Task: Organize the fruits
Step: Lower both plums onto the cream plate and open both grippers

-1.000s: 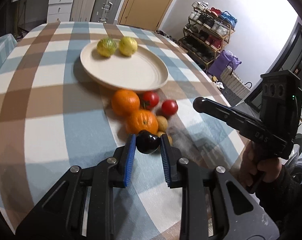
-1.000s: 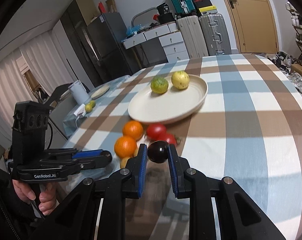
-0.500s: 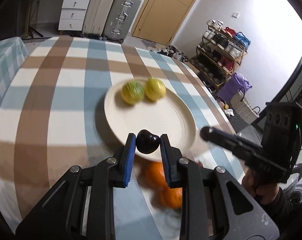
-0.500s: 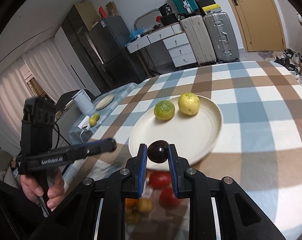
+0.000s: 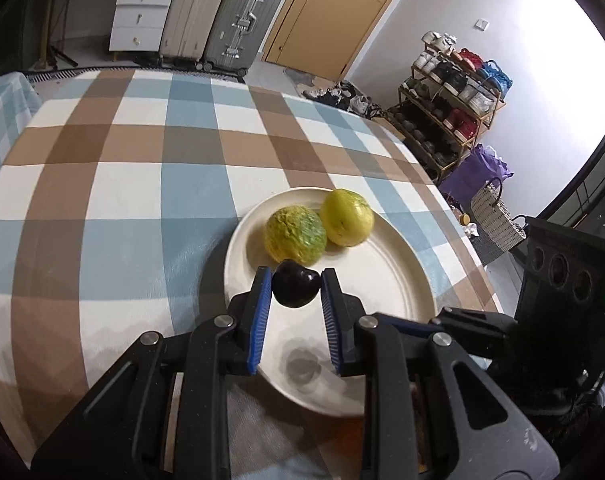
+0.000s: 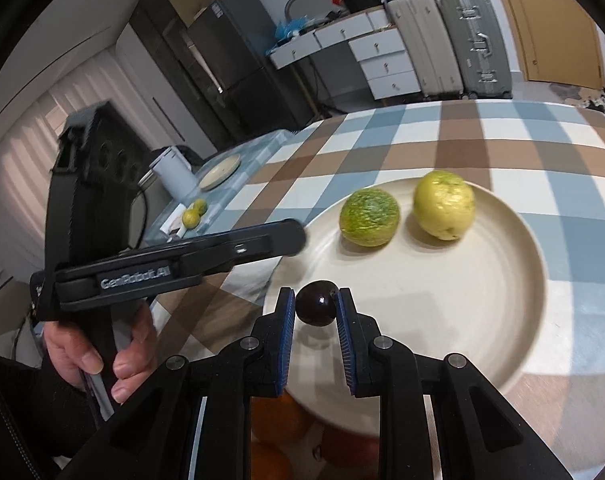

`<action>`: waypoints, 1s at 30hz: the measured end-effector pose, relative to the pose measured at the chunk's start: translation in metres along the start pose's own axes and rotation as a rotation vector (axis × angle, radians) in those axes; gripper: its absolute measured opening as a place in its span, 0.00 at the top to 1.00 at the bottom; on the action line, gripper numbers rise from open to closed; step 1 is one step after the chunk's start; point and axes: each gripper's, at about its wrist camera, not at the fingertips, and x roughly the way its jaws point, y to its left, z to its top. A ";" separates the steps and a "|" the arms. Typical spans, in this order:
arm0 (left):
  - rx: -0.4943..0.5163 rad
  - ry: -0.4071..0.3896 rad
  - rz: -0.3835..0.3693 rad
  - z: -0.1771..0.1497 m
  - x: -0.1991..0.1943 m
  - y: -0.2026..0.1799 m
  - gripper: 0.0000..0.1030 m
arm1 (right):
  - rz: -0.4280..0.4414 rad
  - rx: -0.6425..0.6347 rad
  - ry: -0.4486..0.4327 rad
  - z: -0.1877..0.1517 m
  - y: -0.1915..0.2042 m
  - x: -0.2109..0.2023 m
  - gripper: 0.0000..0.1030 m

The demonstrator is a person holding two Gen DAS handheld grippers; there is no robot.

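Note:
My left gripper point(image 5: 295, 286) is shut on a dark plum point(image 5: 295, 289) and holds it above the near part of the cream plate point(image 5: 386, 280). A green-yellow fruit point(image 5: 295, 234) and a yellow fruit point(image 5: 346, 217) lie on the plate's far side. My right gripper point(image 6: 315, 307) is shut on another dark plum point(image 6: 316, 309), also above the plate point(image 6: 482, 304). The green fruit point(image 6: 369, 217) and yellow fruit point(image 6: 443, 203) lie beyond it. Oranges point(image 6: 278, 420) and a tomato point(image 6: 350, 448) lie under the right gripper, mostly hidden.
The table has a checked cloth point(image 5: 122, 184). The other gripper's body stands at the right of the left wrist view point(image 5: 558, 300) and at the left of the right wrist view point(image 6: 102, 216). A side table with a kettle point(image 6: 174, 176) and limes point(image 6: 192, 216) is at the left.
Both grippers have lifted from the fruit pile and moved forward over the plate, each carrying its plum. The pile has passed out of sight beneath them.

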 end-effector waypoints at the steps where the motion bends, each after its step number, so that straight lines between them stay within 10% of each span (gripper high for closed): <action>1: -0.007 0.005 -0.004 0.002 0.004 0.003 0.78 | 0.001 -0.004 0.008 0.001 0.001 0.003 0.79; 24: -0.034 0.039 -0.005 0.012 0.030 0.010 0.78 | -0.039 0.014 0.102 0.023 0.009 0.047 0.78; 30: -0.032 0.026 0.012 0.010 0.020 0.009 0.72 | -0.046 0.034 0.078 0.022 0.009 0.036 0.62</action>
